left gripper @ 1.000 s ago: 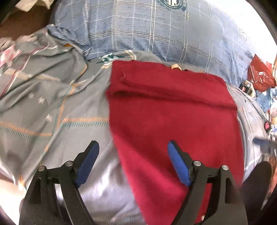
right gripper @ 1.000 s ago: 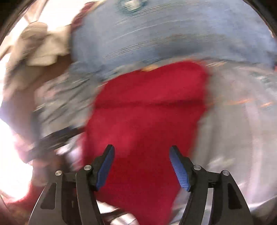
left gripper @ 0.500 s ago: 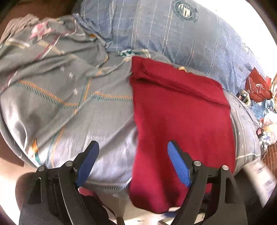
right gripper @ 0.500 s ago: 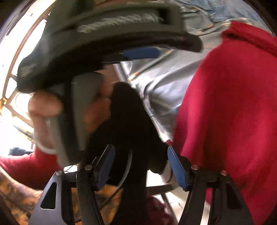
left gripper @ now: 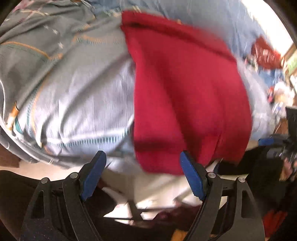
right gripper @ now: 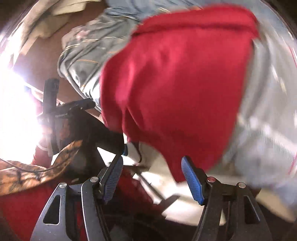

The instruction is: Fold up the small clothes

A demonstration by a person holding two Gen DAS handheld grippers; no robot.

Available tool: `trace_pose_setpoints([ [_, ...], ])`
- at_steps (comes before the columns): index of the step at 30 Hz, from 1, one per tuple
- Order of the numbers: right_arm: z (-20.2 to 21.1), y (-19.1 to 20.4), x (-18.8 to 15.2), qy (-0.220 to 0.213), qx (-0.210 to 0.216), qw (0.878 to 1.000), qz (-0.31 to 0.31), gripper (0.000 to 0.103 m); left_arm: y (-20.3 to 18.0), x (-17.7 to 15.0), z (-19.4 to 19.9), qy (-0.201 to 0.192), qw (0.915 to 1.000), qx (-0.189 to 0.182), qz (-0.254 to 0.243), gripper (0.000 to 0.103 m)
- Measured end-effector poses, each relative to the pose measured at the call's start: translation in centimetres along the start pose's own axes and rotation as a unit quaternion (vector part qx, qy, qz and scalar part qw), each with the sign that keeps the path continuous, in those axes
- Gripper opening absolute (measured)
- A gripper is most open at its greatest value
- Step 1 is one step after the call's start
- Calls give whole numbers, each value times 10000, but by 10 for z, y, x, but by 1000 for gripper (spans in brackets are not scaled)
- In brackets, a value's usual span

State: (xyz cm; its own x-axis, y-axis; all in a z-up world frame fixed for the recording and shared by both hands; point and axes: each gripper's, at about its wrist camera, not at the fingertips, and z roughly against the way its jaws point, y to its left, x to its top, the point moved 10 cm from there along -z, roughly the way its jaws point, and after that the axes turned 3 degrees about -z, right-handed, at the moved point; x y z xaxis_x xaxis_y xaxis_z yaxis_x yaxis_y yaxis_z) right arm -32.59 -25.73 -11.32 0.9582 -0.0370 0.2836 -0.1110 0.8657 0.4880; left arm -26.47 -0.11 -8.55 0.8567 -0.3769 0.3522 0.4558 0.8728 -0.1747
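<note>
A red garment lies flat on the grey patterned bed sheet, its near end hanging over the bed's edge. It also shows in the right wrist view. My left gripper is open and empty, below the garment's near edge. My right gripper is open and empty, just under the garment's hanging lower edge. The left gripper's body shows at the left of the right wrist view. Both views are motion-blurred.
A blue checked pillow lies behind the garment. Clutter with a red bag sits at the far right. A pale floor lies below the bed edge. An orange-brown patterned cloth is at lower left.
Both grippers have pulled back toward the bed's near edge and dropped lower. The right wrist view has swung back onto the red garment. Both stay open.
</note>
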Motion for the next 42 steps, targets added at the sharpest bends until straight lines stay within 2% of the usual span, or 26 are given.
trace_pose_setpoints([
  [5,-24,-40,-26,249,130,9921,-1225,68,2,-16,-28,513,9985,191,51,82],
  [8,-38,-51,-28,178,229,9846,-1721,69,-4,-8,-35,453,9988,63,176,82],
  [12,-53,-51,-24,233,505,9805,-1882,69,-7,-7,-43,511,9983,-93,264,82],
  [14,-65,-51,-24,323,573,9788,-1939,68,-5,-6,-47,586,9969,-326,406,82],
  [16,-78,-50,-27,398,524,9782,-1970,55,-2,-5,-51,632,9952,-471,585,82],
  [17,-77,-49,-26,348,579,9782,-1964,33,-3,-5,-51,624,9950,-499,602,81],
  [18,-74,-47,-23,268,675,9785,-1930,9,-4,-5,-50,593,9952,-528,566,77],
  [19,-68,-46,-20,164,710,9796,-1873,8,-7,-5,-47,547,9954,-603,514,68],
  [20,-59,-48,-21,63,717,9810,-1803,7,-8,-4,-46,535,9952,-677,471,38],
  [21,-52,-45,-19,-23,721,9825,-1717,7,-13,-4,-43,551,9946,-798,376,14],
  [23,-38,-35,-20,-139,759,9846,-1572,7,-15,-4,-35,422,9957,-785,263,12],
  [24,-30,-28,-21,-211,820,9852,-1491,7,-16,-4,-32,384,9958,-797,238,8],
  [27,-4,-11,-17,-470,893,9874,-1216,7,-23,-1,-9,131,9955,-926,164,7],
  [33,58,16,18,-1411,1016,9819,-754,6,-24,15,22,-234,9945,-1012,100,6],
  [38,82,8,55,-2034,925,9726,-645,6,-26,47,44,-686,9897,-1248,148,6],
  [42,107,-2,89,-2641,1029,9564,-704,6,-30,94,74,-1302,9834,-1263,94,6],
])
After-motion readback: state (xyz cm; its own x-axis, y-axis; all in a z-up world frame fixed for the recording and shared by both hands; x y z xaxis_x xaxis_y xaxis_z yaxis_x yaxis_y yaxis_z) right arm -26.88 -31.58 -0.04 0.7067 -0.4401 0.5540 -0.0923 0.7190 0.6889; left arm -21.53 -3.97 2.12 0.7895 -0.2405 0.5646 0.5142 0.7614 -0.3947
